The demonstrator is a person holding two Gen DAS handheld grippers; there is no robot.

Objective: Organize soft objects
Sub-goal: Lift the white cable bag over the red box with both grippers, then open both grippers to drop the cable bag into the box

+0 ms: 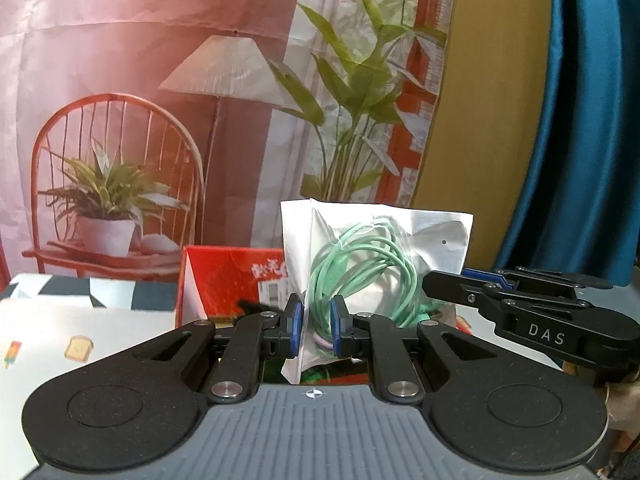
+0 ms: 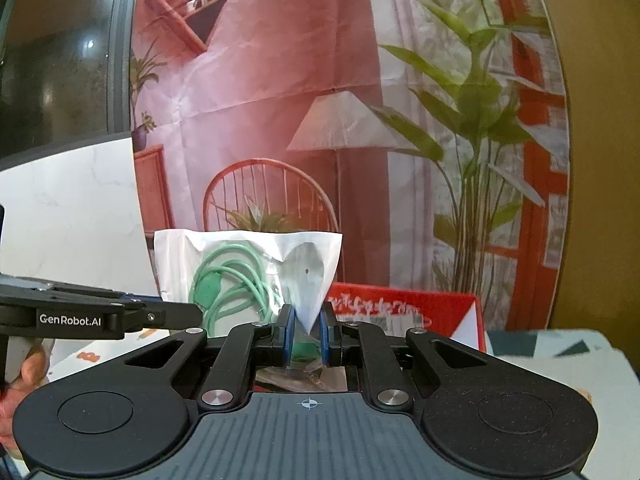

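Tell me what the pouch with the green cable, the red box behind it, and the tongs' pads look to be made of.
Pouch: thin plastic film, white back and clear glossy front; it creases and shows the cable through. Cable: smooth mint-green rubbery sheath, probably silicone or PVC. Red box: printed cardboard, apparently; stiff flat walls with a stuck-on label. Pads: blue, matte, likely rubber; tongs' arms are black textured plastic.

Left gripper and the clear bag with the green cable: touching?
Touching. In the left wrist view the left gripper has its jaws closed on the clear bag holding the green cable, pinching its lower edge.
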